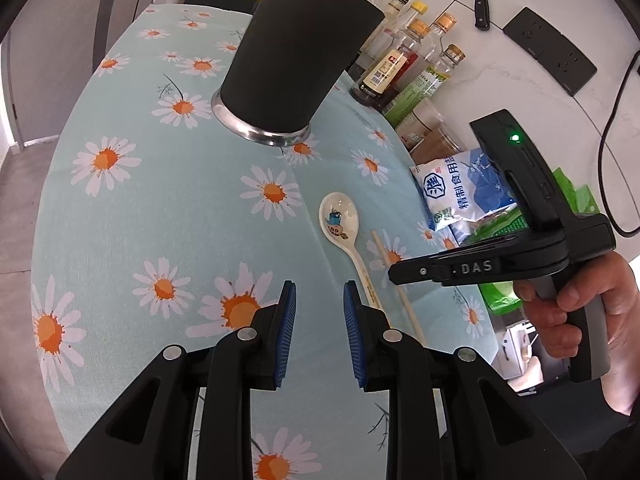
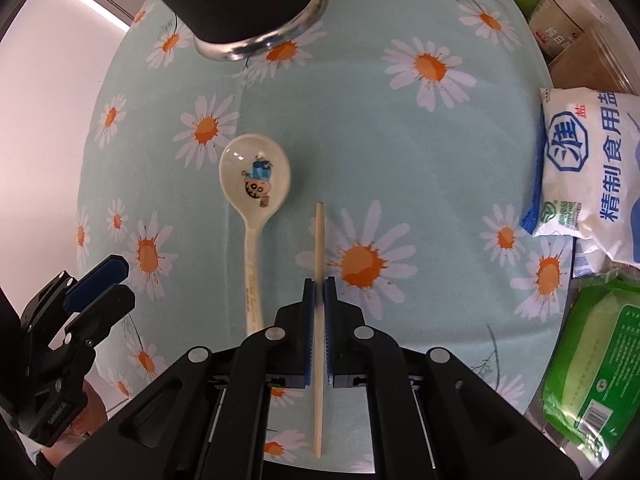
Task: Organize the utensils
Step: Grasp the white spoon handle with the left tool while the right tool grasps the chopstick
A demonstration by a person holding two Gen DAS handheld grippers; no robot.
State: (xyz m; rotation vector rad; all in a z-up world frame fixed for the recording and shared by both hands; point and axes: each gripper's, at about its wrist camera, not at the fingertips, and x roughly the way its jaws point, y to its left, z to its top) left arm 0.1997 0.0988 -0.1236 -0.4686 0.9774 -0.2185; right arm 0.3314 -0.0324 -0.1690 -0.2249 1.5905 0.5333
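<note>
Right wrist view shows the right claw pointing steeply down with its blue pads pressed on a single wooden chopstick, which lies on the daisy-print cloth of the bench just right of a cartoon-printed ceramic spoon. Left wrist view shows the left claw hanging over the cloth with its jaws partly apart and nothing between them, near the spoon's handle, while a black utensil holder with a steel base stands upright farther back. Bottles and a salt bag sit along the cloth's right edge.
</note>
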